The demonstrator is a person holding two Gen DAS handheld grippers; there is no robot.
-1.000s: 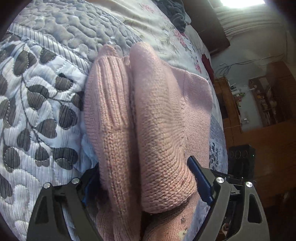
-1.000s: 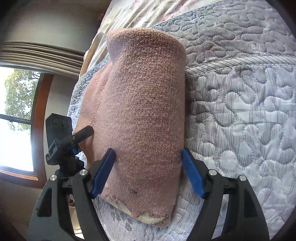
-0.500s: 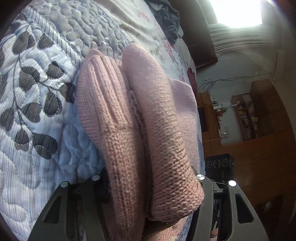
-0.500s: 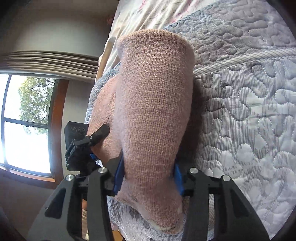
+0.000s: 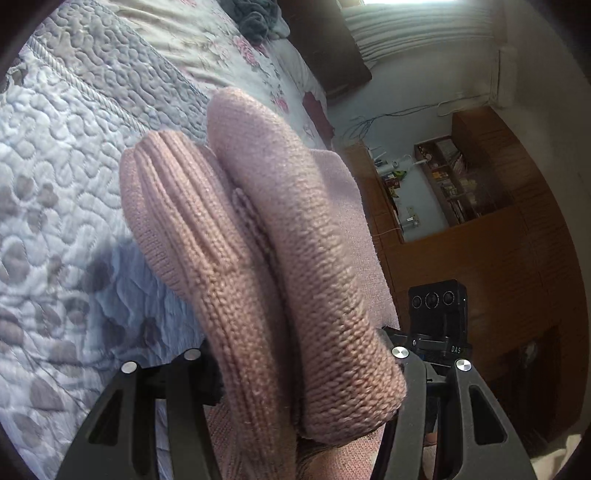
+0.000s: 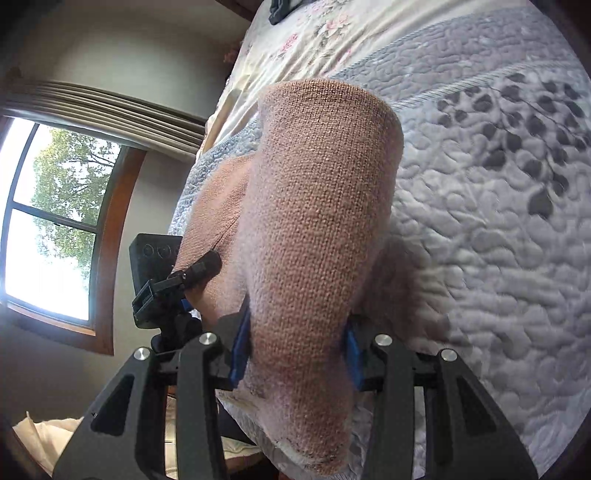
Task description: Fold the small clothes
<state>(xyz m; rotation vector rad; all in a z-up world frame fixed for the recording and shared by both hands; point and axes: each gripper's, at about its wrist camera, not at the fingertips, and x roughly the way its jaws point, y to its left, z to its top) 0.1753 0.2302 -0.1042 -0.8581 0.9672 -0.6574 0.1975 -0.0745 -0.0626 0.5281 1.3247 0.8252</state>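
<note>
- The pink knit garment [image 5: 295, 258] is bunched lengthwise into thick rolls and lifted off the quilt [image 5: 66, 192], with its far end reaching back toward the bed; in the left wrist view it shows 2 ridges side by side, a ribbed one on the left and a smoother one on the right, with a flat panel of the same knit spreading behind them
- The left gripper [image 5: 295, 373] is closed down on the near ends of those 2 ridges; the knit fills the whole space between its fingers, which looks like a way of keeping both layers stacked so they travel together
- The right gripper [image 6: 295, 354] is likewise clamped on the garment, its blue pads [image 6: 239, 350] pressing into either side of a single wide roll whose frayed hem droops below the fingers
- Each gripper pinches its own part of the same piece, probably so the raised edge stays level while it is carried over for the fold
- The left gripper's body appears in the right wrist view just beside the knit, so the 2 tools work close together
- The quilt underneath gives a broad soft surface for laying the fold; a dark heap of cloth [image 5: 258, 18] lies well apart near the far end of the bed
</note>
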